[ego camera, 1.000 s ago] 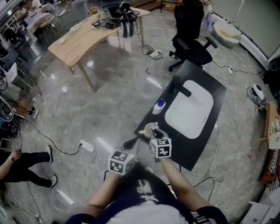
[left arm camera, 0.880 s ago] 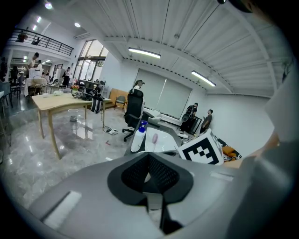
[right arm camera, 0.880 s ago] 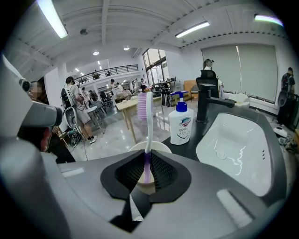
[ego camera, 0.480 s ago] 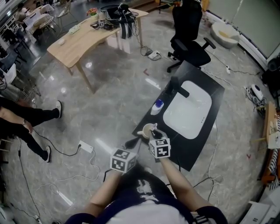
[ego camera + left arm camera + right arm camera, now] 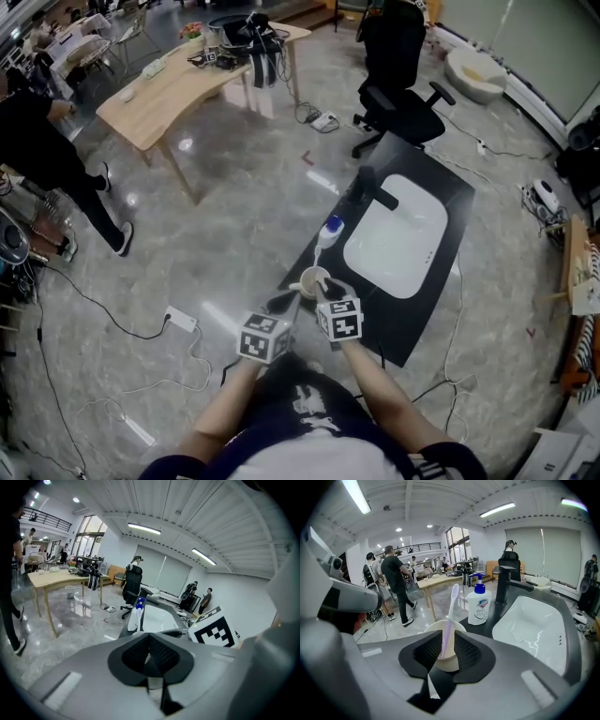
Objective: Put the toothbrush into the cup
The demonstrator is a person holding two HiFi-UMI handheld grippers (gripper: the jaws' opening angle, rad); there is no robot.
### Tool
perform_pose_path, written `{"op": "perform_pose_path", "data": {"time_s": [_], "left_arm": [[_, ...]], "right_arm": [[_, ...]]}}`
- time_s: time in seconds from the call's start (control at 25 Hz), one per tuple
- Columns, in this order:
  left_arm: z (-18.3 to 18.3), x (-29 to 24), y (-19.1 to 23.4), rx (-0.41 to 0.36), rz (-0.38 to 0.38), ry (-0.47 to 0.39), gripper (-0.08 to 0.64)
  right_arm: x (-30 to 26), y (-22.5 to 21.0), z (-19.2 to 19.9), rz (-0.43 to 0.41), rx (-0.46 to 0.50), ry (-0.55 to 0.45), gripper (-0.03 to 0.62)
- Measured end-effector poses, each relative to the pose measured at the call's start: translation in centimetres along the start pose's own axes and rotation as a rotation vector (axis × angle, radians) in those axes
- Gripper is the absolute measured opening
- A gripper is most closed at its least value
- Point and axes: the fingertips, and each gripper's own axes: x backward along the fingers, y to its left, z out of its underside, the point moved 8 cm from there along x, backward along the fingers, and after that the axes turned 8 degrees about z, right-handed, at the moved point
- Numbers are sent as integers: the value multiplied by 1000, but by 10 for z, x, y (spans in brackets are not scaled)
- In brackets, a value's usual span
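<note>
A pale cream cup (image 5: 312,279) stands on the near left corner of the black counter (image 5: 427,314). A light purple toothbrush (image 5: 451,616) stands head up, its lower end down in the cup (image 5: 447,663). My right gripper (image 5: 447,651) sits right at the cup. Its jaws are a little apart, wider than the handle, which lies along the left pad. In the head view the right gripper (image 5: 328,291) touches the cup's near side. My left gripper (image 5: 281,306) hovers just left of the counter corner, and in its own view the left gripper (image 5: 150,656) is shut and empty.
A white soap bottle with a blue pump (image 5: 479,605) stands behind the cup. Further right are a black faucet (image 5: 506,584) and a white sink (image 5: 534,625). An office chair (image 5: 398,89), a wooden table (image 5: 178,80), floor cables and a walking person (image 5: 56,150) surround the counter.
Both grippers stay almost still at the cup. The person at the left has walked up across the floor. The head view has shifted slightly.
</note>
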Motion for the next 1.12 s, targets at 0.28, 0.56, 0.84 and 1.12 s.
{"op": "perform_pose_path", "data": {"time_s": [0.28, 0.56, 0.84, 1.12], "left_arm": [[0, -5, 1, 7, 0, 16, 0], [-5, -7, -1, -9, -3, 17, 0], [-9, -8, -1, -31, -2, 13, 0], [-12, -11, -3, -47, -7, 17, 0]], "right_arm": [[6, -4, -4, -12, -12, -16, 69], [16, -4, -14, -47, -31, -72, 3], [27, -4, -25, -104, -51, -95, 2], [44, -3, -40, -135, -67, -147, 2]]}}
